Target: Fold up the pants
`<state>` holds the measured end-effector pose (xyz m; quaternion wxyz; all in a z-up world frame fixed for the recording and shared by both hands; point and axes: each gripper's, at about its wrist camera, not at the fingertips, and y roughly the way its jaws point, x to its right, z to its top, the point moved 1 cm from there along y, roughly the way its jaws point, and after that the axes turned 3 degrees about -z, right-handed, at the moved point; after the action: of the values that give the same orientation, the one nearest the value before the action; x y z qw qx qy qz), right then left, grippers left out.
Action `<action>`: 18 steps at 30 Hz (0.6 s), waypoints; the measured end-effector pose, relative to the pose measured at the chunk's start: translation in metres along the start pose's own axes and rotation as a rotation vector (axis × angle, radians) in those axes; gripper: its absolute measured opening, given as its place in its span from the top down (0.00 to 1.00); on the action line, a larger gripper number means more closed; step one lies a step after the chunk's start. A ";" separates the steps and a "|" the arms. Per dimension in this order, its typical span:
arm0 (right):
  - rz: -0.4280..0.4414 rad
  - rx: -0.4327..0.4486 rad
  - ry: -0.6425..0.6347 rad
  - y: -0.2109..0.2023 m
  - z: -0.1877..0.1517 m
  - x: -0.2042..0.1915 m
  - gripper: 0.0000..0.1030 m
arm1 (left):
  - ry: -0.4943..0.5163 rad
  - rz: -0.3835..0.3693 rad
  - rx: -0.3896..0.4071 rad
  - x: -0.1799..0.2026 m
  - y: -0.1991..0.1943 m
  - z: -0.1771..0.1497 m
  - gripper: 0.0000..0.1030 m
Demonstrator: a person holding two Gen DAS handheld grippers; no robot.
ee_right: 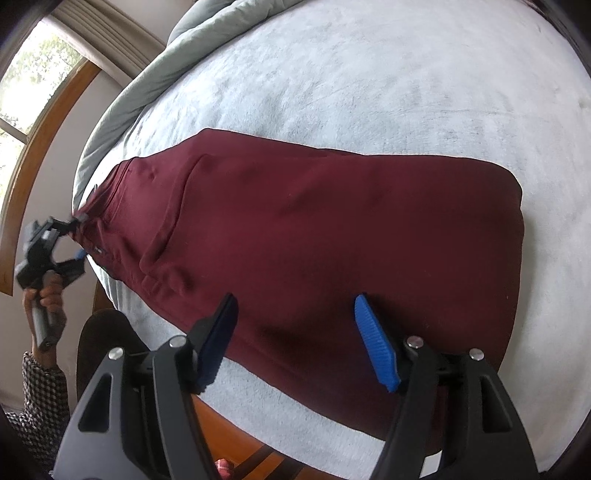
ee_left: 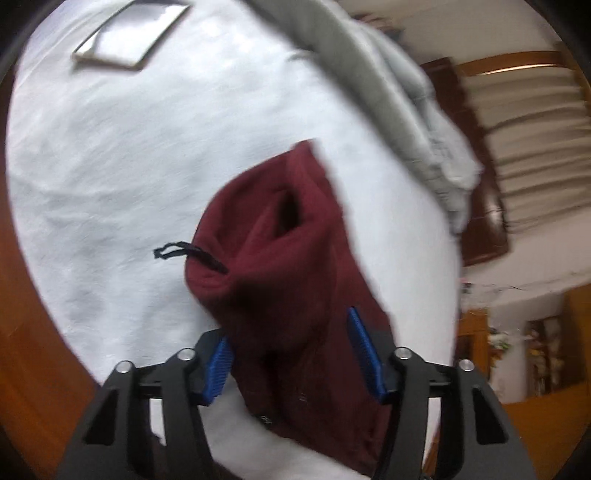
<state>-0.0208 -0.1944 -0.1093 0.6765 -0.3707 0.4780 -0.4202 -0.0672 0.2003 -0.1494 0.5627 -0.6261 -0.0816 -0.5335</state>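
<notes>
Left tongs (ee_left: 291,350), left wrist view: blue pads (ee_left: 364,347) stand apart w/ bunched maroon cloth of the pants (ee_left: 280,251) between them; the frame is blurred, so I can't tell whether the pads press the fabric or just flank it. The cloth runs up and away from the tongs, waist end nearest, w/ a black drawstring (ee_left: 184,253) poking out to the left. It looks lifted a bit off the white bedspread (ee_left: 110,166), prob. hanging from the tongs, though that's a guess given the blur. A grey duvet (ee_left: 388,92) is heaped along the far edge of the bed, and a flat framed rectangle (ee_left: 129,35) lies well apart at top left. Right wrist view: right tongs (ee_right: 291,325) are spread, pads (ee_right: 373,339) clear of each other, poised over the near long edge of the pants (ee_right: 314,236), not pinching yet as far as I can see. The pants lie flat on the bedspread (ee_right: 406,74), long axis running left-right across the frame: waistband at far left, folded leg end squared off at right. The left tongs (ee_right: 79,236) sit at that waistband, held by a hand (ee_right: 50,295) w/ a checked sleeve (ee_right: 40,391) below. So left has the waist end, right is nearer mid-leg; the next fold prob. turns on bringing one end along that axis to the other.
</notes>
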 end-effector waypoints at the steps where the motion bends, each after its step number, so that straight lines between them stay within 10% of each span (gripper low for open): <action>1: -0.001 -0.001 0.002 0.001 0.000 0.000 0.35 | 0.018 -0.001 -0.002 0.004 0.001 0.000 0.47; 10: 0.001 0.002 -0.011 0.004 0.000 -0.002 0.32 | -0.031 0.148 -0.008 -0.015 0.046 0.015 0.35; 14: 0.008 -0.001 -0.011 0.004 0.000 -0.001 0.32 | -0.007 0.126 0.038 0.004 0.037 0.011 0.58; 18: 0.016 -0.002 -0.009 0.006 0.000 -0.001 0.30 | -0.056 0.181 0.013 -0.012 0.046 0.014 0.60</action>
<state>-0.0198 -0.1911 -0.1147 0.6815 -0.3693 0.4785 -0.4126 -0.0315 0.2005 -0.1842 0.6102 -0.6420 -0.0435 -0.4622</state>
